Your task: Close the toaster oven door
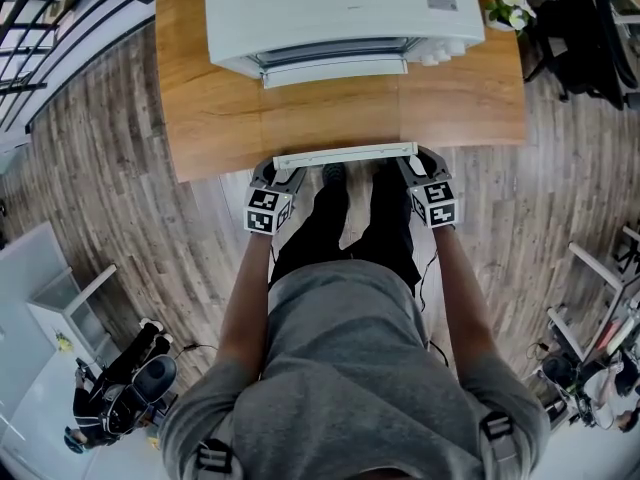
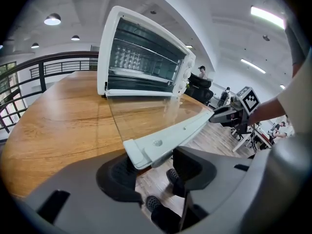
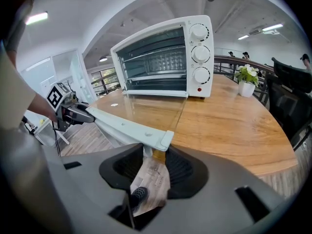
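Note:
A white toaster oven stands on the wooden table with its glass door folded down flat toward me. The door's white handle bar juts past the table's near edge. My left gripper is at the bar's left end and my right gripper at its right end. In the left gripper view the bar's end lies between the wide jaws of the left gripper, with a gap to the pads. In the right gripper view the other end sits between the narrower jaws of the right gripper, with no pad clearly pressing.
A small potted plant stands on the table right of the oven. A black railing runs at far left, dark chairs at far right. A white cabinet is on the floor at left. The person's legs are under the handle.

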Action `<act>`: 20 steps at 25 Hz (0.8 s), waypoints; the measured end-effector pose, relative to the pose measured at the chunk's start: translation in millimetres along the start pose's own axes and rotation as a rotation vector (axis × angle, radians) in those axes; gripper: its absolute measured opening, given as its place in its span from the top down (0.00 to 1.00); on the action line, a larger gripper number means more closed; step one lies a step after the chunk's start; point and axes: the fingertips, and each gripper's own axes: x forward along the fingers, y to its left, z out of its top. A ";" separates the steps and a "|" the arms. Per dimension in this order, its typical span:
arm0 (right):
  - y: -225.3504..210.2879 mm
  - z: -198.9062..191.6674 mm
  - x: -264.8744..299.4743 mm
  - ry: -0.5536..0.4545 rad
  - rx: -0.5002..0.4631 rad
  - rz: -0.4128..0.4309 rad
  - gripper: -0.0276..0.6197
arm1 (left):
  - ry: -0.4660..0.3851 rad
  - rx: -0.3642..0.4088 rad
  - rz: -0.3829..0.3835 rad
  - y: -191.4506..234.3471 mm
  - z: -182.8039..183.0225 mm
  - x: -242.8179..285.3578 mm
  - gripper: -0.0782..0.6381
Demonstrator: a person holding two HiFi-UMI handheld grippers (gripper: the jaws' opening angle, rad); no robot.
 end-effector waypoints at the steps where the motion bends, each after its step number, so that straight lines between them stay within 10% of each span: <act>1: -0.2 0.7 -0.8 -0.003 0.008 0.000 0.73 | 0.000 0.000 -0.001 -0.5 0.5 -0.5 0.58; 20: 11.9 41.0 -31.0 -0.093 0.095 -0.007 0.82 | -0.107 -0.066 -0.047 -5.2 46.1 -37.6 0.65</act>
